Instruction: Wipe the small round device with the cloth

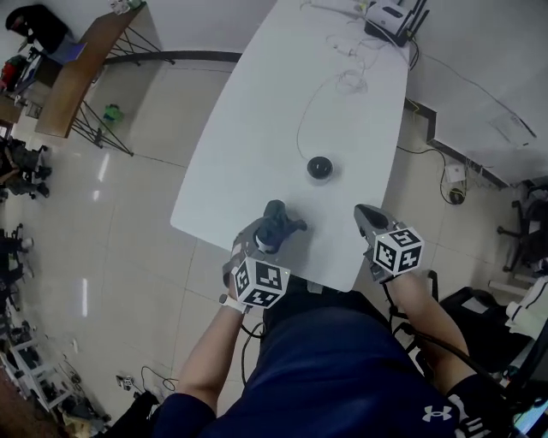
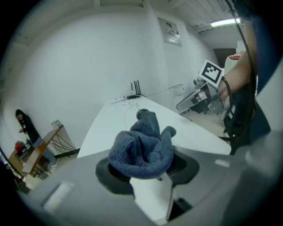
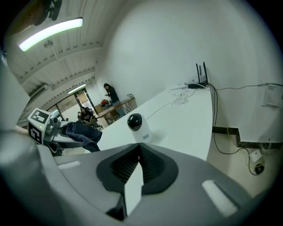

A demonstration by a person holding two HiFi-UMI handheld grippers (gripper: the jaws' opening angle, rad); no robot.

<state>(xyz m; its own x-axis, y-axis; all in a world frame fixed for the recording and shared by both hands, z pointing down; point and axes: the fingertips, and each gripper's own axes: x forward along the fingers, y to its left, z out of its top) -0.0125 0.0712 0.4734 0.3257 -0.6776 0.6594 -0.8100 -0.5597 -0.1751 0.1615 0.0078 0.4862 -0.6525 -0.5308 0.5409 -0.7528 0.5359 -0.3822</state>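
Note:
The small round device [image 1: 319,168], white with a black dome, stands mid-table with a thin white cable running back from it. My left gripper [image 1: 272,233] is shut on a bunched dark blue cloth [image 1: 276,225] just above the table's near edge, short of the device and to its left. In the left gripper view the cloth [image 2: 141,148] fills the jaws and hides most of the device [image 2: 142,114]. My right gripper [image 1: 366,217] hovers at the near right corner, shut with nothing in it. Its own view shows the device [image 3: 137,126] straight ahead of the closed jaws.
The white table [image 1: 257,145] narrows away from me. A router [image 1: 390,17] and loose cables [image 1: 347,81] lie at its far end. A wooden desk [image 1: 77,73] stands on the floor to the left, and an office chair [image 1: 527,231] to the right.

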